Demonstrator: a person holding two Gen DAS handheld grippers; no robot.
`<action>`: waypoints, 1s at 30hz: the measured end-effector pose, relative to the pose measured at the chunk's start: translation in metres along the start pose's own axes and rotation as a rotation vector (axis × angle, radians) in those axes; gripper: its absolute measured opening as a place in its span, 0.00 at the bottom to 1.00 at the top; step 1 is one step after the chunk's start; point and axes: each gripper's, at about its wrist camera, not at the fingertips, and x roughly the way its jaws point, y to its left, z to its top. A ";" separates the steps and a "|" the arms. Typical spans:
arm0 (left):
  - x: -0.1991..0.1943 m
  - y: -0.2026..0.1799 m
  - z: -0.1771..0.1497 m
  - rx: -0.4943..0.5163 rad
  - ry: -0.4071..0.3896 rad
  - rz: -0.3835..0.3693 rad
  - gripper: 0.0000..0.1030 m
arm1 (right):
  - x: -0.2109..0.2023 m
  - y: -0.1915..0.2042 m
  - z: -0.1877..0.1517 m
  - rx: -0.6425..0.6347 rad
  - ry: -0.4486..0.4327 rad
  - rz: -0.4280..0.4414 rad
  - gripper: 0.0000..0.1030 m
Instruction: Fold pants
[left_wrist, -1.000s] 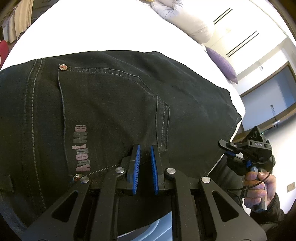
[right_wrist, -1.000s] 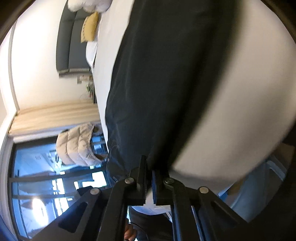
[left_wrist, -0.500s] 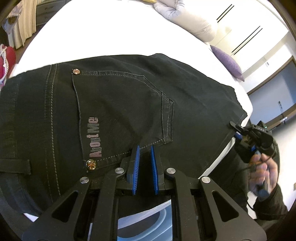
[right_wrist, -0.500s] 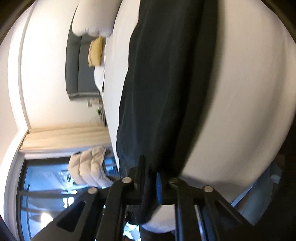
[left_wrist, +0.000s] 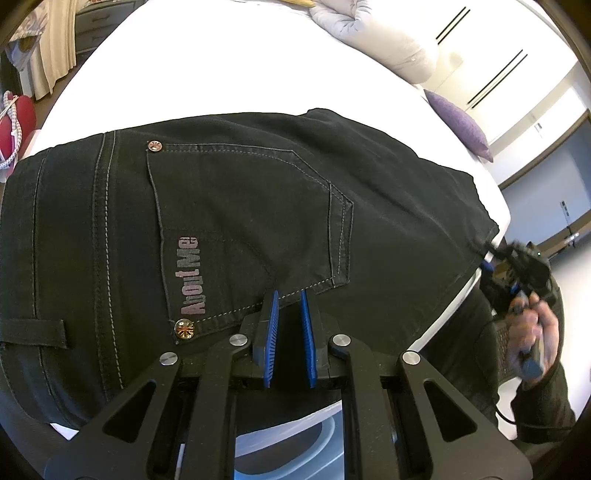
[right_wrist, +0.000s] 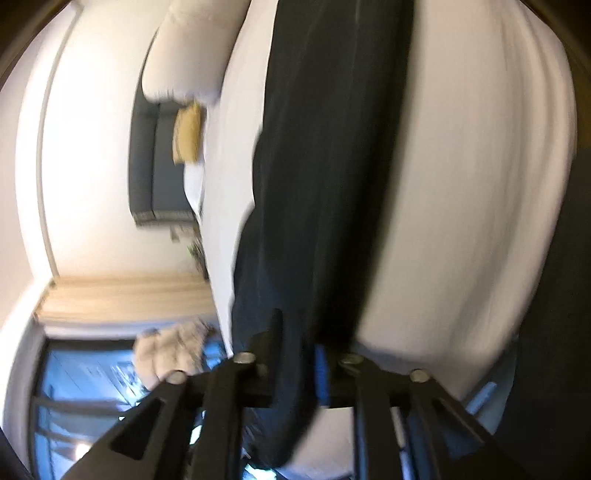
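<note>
Left wrist view: the black pants lie flat on the white bed, back side up, reaching the bed's near edge. A back pocket with pale stitching faces up; it carries the lettering "AboutMe" and a metal rivet at each of two corners. A belt loop shows at the far left of the waistband.

The left hand-held gripper sits low over the pants at the near edge of the bed. Its two blue pads stand slightly apart with an open gap between them. The tips are at the lower pocket seam; no cloth is seen between them.

The right hand-held gripper appears at the right of the same view, held in a hand. Its tip meets the hem corner of the pants at the near right edge of the bed.

Right wrist view: the frame is motion-blurred. The right hand-held gripper has its fingers closed against a fold of the black pants, which passes between them and hangs below. The rest of the pants runs away along the bed.

Pillows lie at the far end of the bed, and a purple cushion lies at its far right edge.
</note>
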 end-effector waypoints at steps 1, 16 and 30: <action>0.000 -0.001 0.000 0.005 0.001 0.003 0.12 | -0.004 0.000 0.009 -0.004 -0.029 -0.001 0.20; 0.003 0.000 0.002 -0.001 0.005 0.010 0.12 | -0.031 -0.020 0.047 0.069 -0.133 0.030 0.26; 0.004 -0.005 0.003 0.003 0.008 0.012 0.12 | -0.110 -0.067 0.119 0.187 -0.466 0.020 0.21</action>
